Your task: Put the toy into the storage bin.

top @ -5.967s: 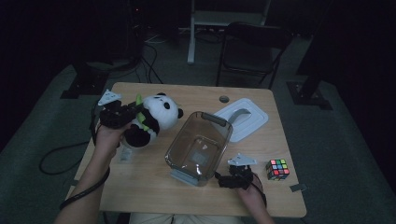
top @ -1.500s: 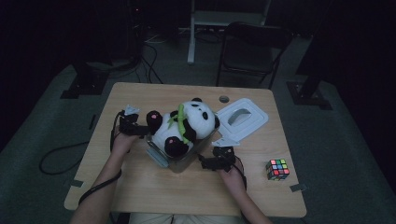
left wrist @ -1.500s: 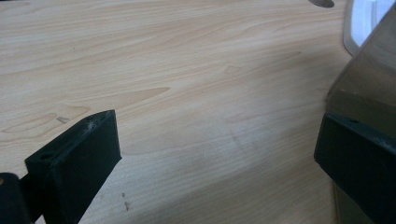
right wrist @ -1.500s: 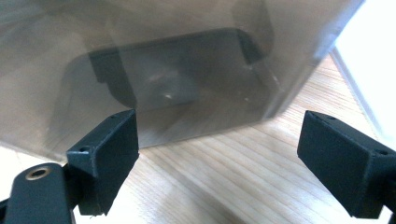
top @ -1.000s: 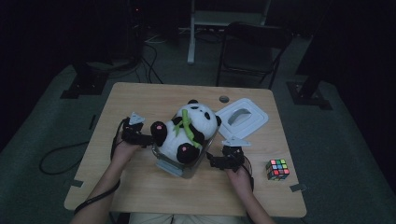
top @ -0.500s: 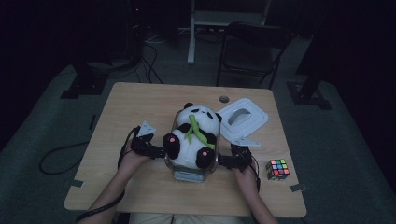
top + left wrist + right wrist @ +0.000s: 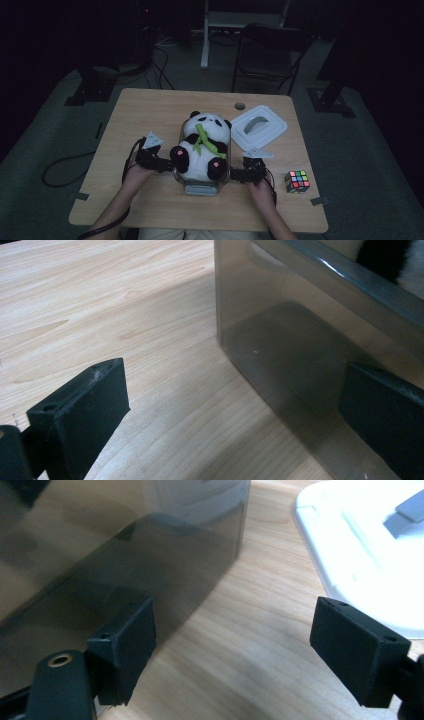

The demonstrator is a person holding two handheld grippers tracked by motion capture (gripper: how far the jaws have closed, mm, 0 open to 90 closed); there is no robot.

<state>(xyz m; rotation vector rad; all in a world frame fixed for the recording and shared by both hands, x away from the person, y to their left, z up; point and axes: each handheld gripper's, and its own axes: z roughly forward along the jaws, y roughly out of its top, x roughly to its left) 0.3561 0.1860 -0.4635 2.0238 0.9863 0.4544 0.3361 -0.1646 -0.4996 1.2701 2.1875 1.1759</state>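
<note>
Left gripper (image 7: pixel 161 163) and right gripper (image 7: pixel 239 175): jaws spread wide, holding nothing, flanking clear bin (image 7: pixel 201 186) at mid-desk (image 7: pixel 150 105), likely steadying it. Plush panda (image 7: pixel 202 147) sits in bin, head above rim. Beyond: white lid (image 7: pixel 258 126) lies off, opening free. Cube (image 7: pixel 297 181) at right.

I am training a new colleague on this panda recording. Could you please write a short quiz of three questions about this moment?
1. True or false: the panda toy lies inside the clear box.
2. Which thing lies on the table to the right of the right gripper? A) white lid B) colour cube C) coin
3. Fill in: both the right gripper and the left gripper are ____ beside the box walls, holding nothing.

Key:
1. True.
2. B, the colour cube; the white lid lies farther back.
3. Open; the fingers stand wide apart.
</note>
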